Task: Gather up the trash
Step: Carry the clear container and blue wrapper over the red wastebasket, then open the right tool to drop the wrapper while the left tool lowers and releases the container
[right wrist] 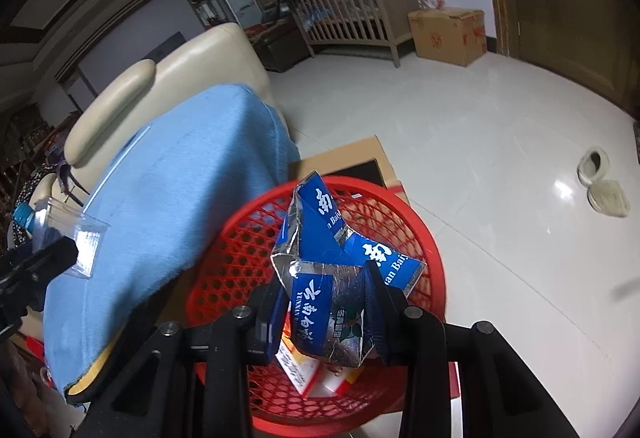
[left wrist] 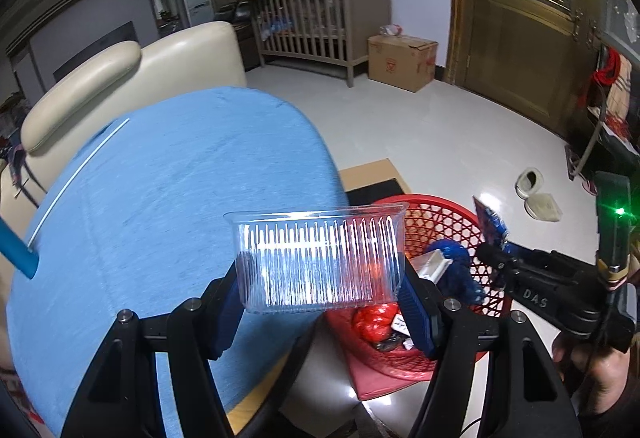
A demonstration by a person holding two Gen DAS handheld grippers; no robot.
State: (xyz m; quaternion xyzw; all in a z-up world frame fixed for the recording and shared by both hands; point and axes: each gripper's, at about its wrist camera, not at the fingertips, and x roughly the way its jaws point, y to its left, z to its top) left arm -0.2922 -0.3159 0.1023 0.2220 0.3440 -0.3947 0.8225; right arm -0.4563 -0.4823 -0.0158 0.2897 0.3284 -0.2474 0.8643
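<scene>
Right wrist view, nearest first: the right gripper [right wrist: 326, 312] is clamped on a flattened blue carton [right wrist: 332, 270], torn so that its silver lining shows, and it holds the carton directly above the red basket [right wrist: 240, 238]. Some trash already lies in the basket below, an orange and white box [right wrist: 298, 368] among it. I judge the step in hand is to drop the carton. To do it well, the jaws should part only while the carton hangs over the middle of the basket, because one wing of the carton reaches toward the far rim and could catch there.

In the left wrist view, the left gripper [left wrist: 320, 294] is closed on a clear ribbed plastic tray [left wrist: 318, 262], one pad on each short end. The tray hangs over the edge of the blue cloth [left wrist: 160, 198] that covers the table, beside the basket and not yet above it. It should travel further over the opening before release, and wait for the other hand to leave, since the tray is light and may bounce off.

Farther away stand a cream sofa [left wrist: 132, 78], a wooden crib [left wrist: 320, 26] and a cardboard box [left wrist: 400, 60].
</scene>
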